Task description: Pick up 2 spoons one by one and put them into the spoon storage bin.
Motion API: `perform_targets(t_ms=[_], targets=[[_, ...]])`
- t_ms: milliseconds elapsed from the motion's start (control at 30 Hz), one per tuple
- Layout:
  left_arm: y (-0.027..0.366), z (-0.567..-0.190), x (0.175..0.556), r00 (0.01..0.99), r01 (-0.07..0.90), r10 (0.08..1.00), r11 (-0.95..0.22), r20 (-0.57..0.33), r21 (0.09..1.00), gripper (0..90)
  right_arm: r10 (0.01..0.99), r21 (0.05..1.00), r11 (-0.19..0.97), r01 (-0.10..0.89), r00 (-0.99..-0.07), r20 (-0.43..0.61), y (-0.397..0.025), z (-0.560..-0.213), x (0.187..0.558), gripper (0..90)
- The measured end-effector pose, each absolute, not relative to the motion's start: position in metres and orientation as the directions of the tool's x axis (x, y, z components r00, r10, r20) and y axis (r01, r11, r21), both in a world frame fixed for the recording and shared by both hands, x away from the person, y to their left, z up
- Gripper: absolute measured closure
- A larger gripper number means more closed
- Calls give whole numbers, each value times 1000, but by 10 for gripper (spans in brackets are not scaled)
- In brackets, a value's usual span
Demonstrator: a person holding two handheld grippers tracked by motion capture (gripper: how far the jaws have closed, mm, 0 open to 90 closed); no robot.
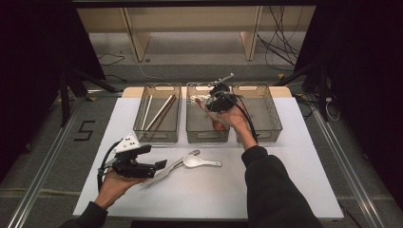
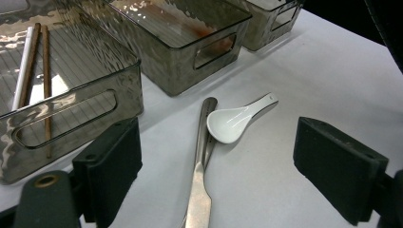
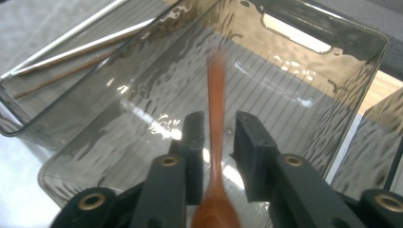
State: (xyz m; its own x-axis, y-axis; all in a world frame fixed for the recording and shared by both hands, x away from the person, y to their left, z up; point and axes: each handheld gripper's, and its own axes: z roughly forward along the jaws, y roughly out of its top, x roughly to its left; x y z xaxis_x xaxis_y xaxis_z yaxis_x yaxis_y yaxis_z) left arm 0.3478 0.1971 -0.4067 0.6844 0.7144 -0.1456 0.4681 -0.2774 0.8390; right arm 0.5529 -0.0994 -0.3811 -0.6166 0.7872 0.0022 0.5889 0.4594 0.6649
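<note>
Your right gripper (image 3: 217, 137) has its jaws loosely around a wooden spoon (image 3: 216, 142) over the middle bin (image 3: 304, 28), so it could slip early and bounce. Left gripper (image 2: 216, 161), jaws spread, hovers near that bin over the white spoon (image 2: 235, 121).

Black left claw (image 1: 160, 164) with grey three-cornered plate, black cable; right claw (image 3: 219, 137) showing brass-ringed screw holes; sleeves apparently black.

A reddish-brown wooden spoon (image 3: 216, 142), blurred, hangs between the jaws above the middle bin (image 3: 332, 71).
</note>
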Motion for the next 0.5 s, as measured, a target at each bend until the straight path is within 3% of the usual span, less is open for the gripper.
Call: perform_targets(t_ms=[267, 500], targets=[[198, -407, 348, 681, 469, 717, -274, -147, 839, 159, 761, 662, 481, 575, -649, 11, -99, -376, 544, 523], [198, -407, 348, 678, 471, 720, -271, -148, 839, 159, 701, 675, 520, 523, -713, 12, -97, -367, 521, 408]])
